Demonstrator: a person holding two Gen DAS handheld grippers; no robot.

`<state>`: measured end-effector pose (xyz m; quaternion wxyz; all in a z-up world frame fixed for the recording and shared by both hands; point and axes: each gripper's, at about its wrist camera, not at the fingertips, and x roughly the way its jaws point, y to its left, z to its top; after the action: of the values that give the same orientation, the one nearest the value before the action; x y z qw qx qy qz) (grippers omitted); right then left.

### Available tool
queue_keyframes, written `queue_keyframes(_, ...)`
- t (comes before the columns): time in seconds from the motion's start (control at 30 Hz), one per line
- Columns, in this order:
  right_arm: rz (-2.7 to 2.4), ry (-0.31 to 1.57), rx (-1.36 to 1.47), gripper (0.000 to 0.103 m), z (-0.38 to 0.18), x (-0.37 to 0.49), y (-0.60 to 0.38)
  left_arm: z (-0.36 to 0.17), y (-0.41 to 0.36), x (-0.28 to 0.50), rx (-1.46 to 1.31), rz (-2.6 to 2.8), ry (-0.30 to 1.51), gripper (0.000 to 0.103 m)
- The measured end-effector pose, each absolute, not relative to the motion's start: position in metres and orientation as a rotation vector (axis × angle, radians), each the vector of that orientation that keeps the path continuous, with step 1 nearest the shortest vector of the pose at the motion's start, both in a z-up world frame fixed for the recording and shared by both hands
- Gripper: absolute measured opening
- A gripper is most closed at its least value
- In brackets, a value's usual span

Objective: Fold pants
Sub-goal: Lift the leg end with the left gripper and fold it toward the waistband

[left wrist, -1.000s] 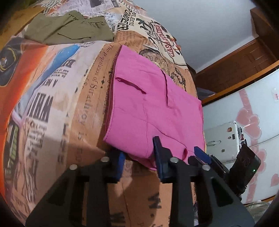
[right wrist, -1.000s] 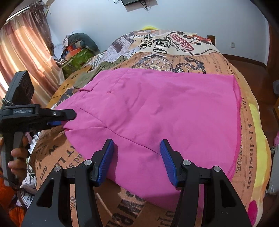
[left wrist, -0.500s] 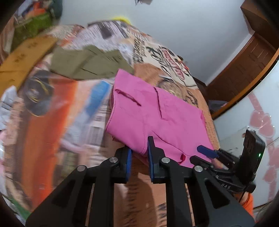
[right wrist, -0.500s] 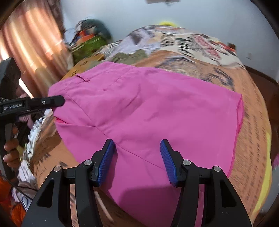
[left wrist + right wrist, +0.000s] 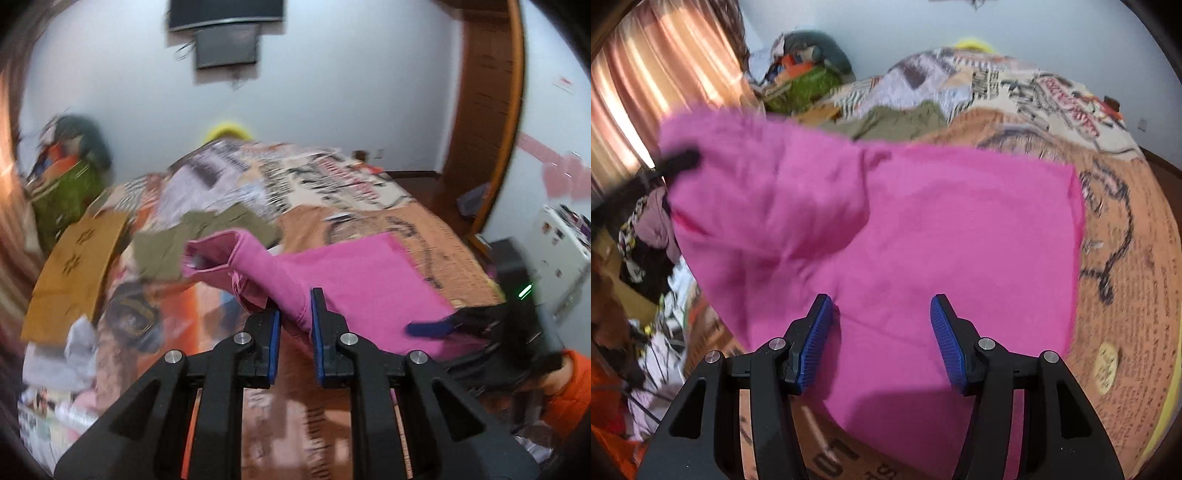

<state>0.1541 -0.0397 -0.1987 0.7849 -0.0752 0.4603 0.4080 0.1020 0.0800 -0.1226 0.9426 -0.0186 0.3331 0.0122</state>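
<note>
Lifting one edge of the pink pants (image 5: 354,280) off the bed (image 5: 424,229), left gripper (image 5: 294,325) clenched on a bunched fold.

Cloth is light, limp, drapes at once; I judge hems and corners the best holds. My left jaws have just been closing, fabric between them, wrist tipped down. My right gripper (image 5: 882,332) hovers released over the flat half, pads apart, nothing pinched.

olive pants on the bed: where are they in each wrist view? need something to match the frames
Left wrist: olive pants lie left of centre, just behind the raised end of the pink pants pinched in the left tool.
Right wrist: olive pants sit at top centre, past the far edge of the pink pants.
Shared landmark: the green bundle by the wall, left of the olive pants.
</note>
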Motion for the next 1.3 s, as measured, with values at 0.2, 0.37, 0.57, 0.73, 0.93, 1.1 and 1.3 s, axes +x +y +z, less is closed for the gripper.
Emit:
queue_keyframes(0.2, 0.894, 0.985, -0.095, 0.052, -0.195, 0.153, -0.056, -0.111, 0.034, 0.120, 0.045, -0.096, 0.663, 0.014)
queue_keyframes(0.37, 0.808, 0.940, -0.001, 0.052, -0.184, 0.151, -0.100, -0.111, 0.003, 0.131, 0.114, -0.169, 0.678, 0.014)
queue_keyframes(0.57, 0.654, 0.924, -0.035, 0.052, -0.190, 0.148, -0.143, -0.114, -0.024, 0.144, 0.145, -0.235, 0.694, 0.014)
queue_keyframes(0.73, 0.645, 0.966, 0.044, 0.052, -0.208, 0.154, -0.159, -0.120, -0.039, 0.160, 0.114, -0.291, 0.739, 0.014)
queue_keyframes(0.93, 0.661, 0.959, 0.064, 0.052, -0.209, 0.155, -0.160, -0.133, -0.059, 0.182, 0.064, -0.373, 0.812, 0.013)
queue_keyframes(1.1, 0.667, 0.957, 0.080, 0.052, -0.210, 0.154, -0.163, -0.154, -0.074, 0.197, 0.017, -0.405, 0.890, 0.012)
queue_keyframes(1.3, 0.650, 0.960, 0.090, 0.052, -0.208, 0.153, -0.171, -0.181, -0.090, 0.209, -0.001, -0.426, 0.973, 0.012)
